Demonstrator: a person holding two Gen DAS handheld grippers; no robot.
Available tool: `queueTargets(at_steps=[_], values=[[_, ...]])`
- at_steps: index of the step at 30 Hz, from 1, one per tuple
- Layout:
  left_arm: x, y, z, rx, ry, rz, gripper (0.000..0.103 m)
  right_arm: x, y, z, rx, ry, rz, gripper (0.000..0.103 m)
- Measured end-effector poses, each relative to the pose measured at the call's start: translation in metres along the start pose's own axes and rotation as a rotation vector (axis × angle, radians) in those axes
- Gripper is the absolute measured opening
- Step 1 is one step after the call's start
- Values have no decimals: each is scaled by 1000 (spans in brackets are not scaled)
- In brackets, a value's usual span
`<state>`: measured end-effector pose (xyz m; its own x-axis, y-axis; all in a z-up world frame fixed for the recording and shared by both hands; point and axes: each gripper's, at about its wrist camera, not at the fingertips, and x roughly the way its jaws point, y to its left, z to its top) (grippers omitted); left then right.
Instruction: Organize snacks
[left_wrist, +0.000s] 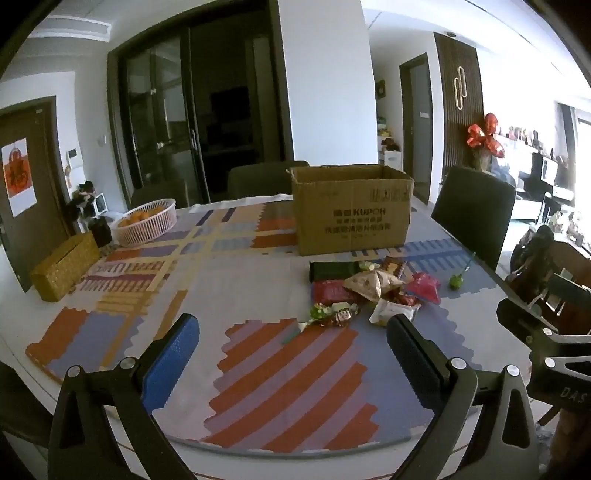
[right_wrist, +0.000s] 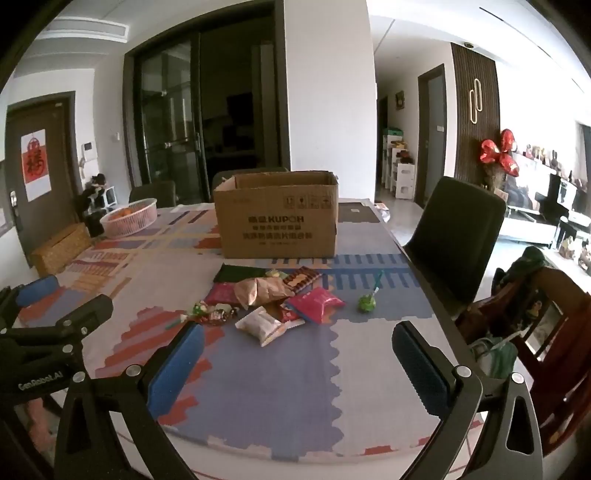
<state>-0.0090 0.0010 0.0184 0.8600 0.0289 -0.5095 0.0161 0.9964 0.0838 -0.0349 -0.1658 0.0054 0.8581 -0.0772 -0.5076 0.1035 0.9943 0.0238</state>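
Left gripper (left_wrist: 293, 334) hangs over the near edge of the bench (left_wrist: 207, 258), jaws spread as wide as they go, ribbed blue pads bare, nothing between them. Right gripper (right_wrist: 297, 341) likewise: jaws wide apart and empty, above the patterned cloth (right_wrist: 332, 369) of stripes and zigzag blocks. Just ahead lies the snack pile (right_wrist: 271, 299), loose on the cloth: a crinkled tan bag, a glossy pink packet, a white pillow pack, dark flat bars, small foil-wrapped sweets. A green sweet on a stick (right_wrist: 367, 301) sits apart to the right. Beyond stands an open corrugated cardboard box (right_wrist: 277, 218), its inside hidden. Far left, a pink slatted basket (left_wrist: 146, 221) of orange fruit and a woven box (left_wrist: 64, 267).
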Motion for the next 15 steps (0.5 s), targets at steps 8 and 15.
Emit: queueTargets(at_steps=[8,15], values=[[0,-1,0,3,-1,1,103,0,1,-1,-1,1,2,102],[-1,0,1,1,-4,-5,103,0,2,-1,-1,1,1,102]])
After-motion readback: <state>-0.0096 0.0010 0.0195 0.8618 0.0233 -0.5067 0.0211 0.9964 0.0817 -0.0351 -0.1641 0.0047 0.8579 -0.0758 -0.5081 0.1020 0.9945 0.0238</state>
